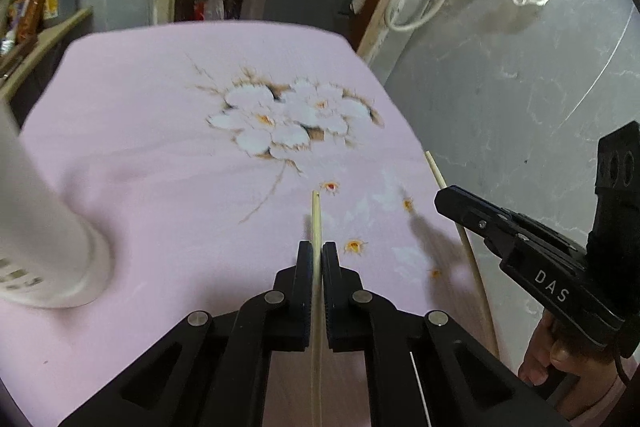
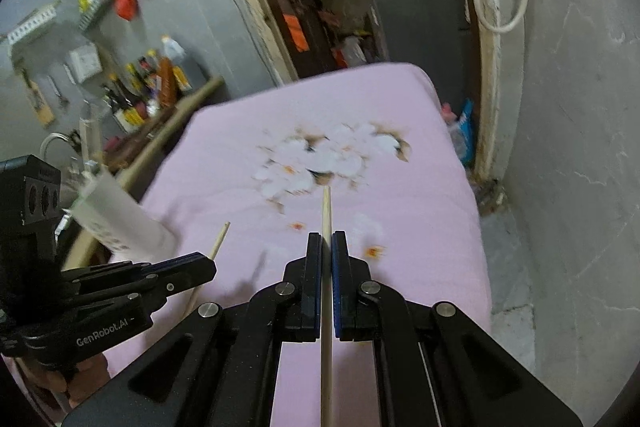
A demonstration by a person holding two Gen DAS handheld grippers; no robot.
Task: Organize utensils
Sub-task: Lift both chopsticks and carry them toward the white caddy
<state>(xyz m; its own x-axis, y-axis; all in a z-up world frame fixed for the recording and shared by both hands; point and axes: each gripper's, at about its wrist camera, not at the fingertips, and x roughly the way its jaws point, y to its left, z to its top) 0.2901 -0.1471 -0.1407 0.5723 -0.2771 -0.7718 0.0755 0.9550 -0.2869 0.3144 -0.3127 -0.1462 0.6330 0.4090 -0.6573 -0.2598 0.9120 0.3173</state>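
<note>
Both grippers are clamped tight, each on 1 chopstick. Left gripper [image 1: 317, 255] pinches a chopstick [image 1: 316, 215] whose long axis runs straight out ahead between the fingers, tip above the pink flowered cloth [image 1: 160, 147]. Right gripper [image 2: 327, 247] holds the other chopstick [image 2: 326, 211] the same way. A white holder [image 1: 44, 227] stands on the cloth to the left, just beside the left gripper, so that hand looks nearer for dropping its stick in first.
</note>
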